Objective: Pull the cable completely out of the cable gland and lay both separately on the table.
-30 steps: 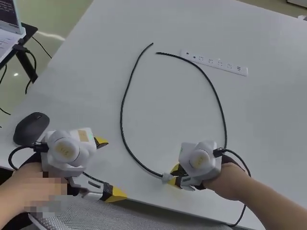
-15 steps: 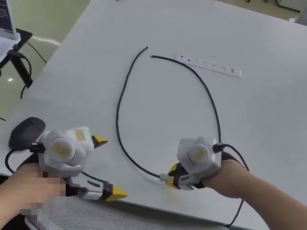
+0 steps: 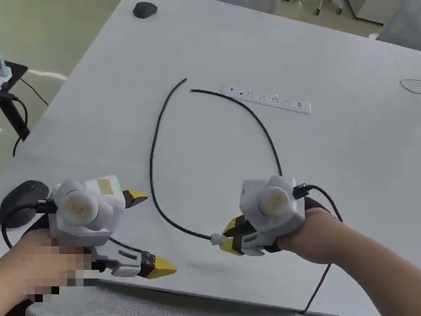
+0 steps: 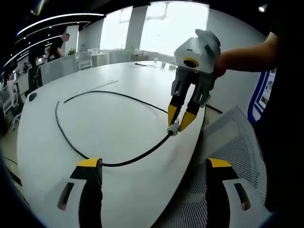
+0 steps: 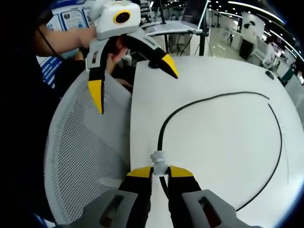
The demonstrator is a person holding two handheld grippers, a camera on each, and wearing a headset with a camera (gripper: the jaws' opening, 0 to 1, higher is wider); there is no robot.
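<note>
A long black cable [image 3: 152, 151] lies in a wide loop on the white table [image 3: 342, 164], both free ends at the far side. A small white cable gland [image 3: 215, 238] sits on the cable near the table's front edge. My right gripper [image 3: 227, 237] is shut on the gland [image 5: 159, 161], which pokes out past its yellow tips, with the cable [image 5: 213, 99] running away from it. My left gripper [image 3: 148, 232] hangs wide open to the left of the gland, holding nothing. In the left gripper view, the right gripper [image 4: 182, 118] pinches the gland [image 4: 173, 129] ahead of my open left gripper [image 4: 153, 164].
A white power strip [image 3: 266, 99] lies beyond the cable's far ends. A dark mouse [image 3: 145, 9] rests at the far edge, another [image 3: 16, 197] by my left hand. A mesh chair [image 5: 80, 156] stands just off the table's front edge.
The head camera has tilted up, so the whole scene sits lower. The right gripper stays shut on the gland and the left stays open, both roughly where they were.
</note>
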